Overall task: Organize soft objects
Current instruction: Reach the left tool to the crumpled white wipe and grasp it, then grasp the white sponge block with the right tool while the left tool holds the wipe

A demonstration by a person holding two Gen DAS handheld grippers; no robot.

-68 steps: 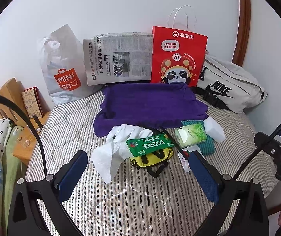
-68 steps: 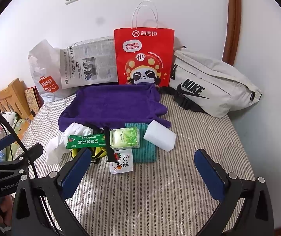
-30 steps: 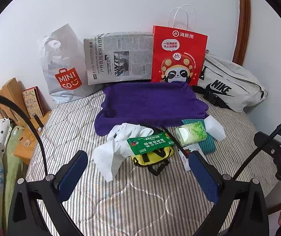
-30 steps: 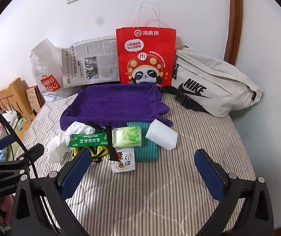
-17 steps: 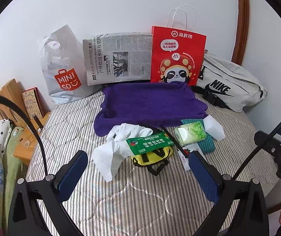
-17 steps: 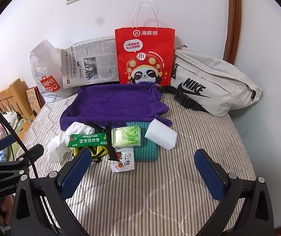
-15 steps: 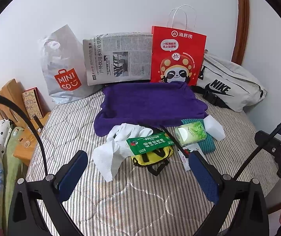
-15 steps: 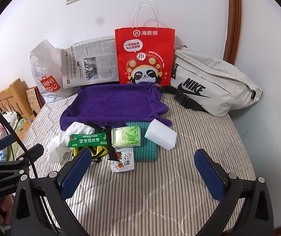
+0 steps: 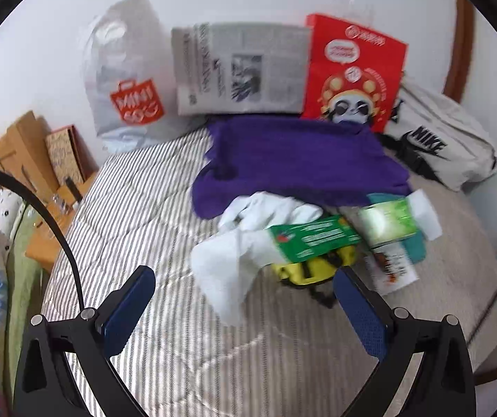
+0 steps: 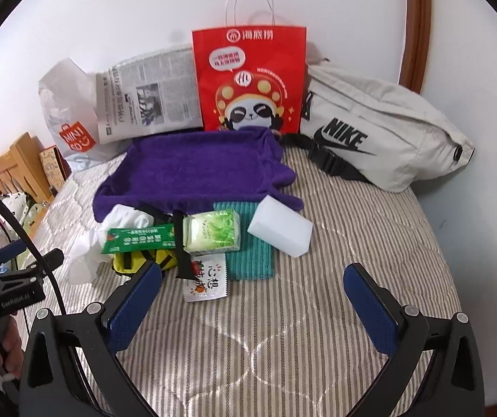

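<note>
Left gripper [image 9: 243,307]: fingers spread wide, holding nothing, hovering above the striped bed [image 9: 137,201] in front of the pile; the left wrist view is blurred.
Right gripper [image 10: 252,304]: fingers released and empty, above the bed's near part.
Purple towel [image 10: 196,170]: lies flat on the bed, its far edge at the foot of the red paper bag [image 10: 250,80].
White cloth [image 9: 245,239]: crumpled at the towel's near left corner, partly under the green packet [image 10: 139,238].
Yellow pouch [image 10: 137,260]: under the green packet.
Tissue pack [image 10: 212,231]: rests on the teal cloth [image 10: 252,257].
White sponge [image 10: 279,226]: on the teal cloth's right edge.
Small sachet [image 10: 206,279]: just in front of the tissue pack.
Against the wall: plastic bag [image 10: 66,111], newspaper [image 10: 147,93], red paper bag, grey sling bag [image 10: 380,128].
</note>
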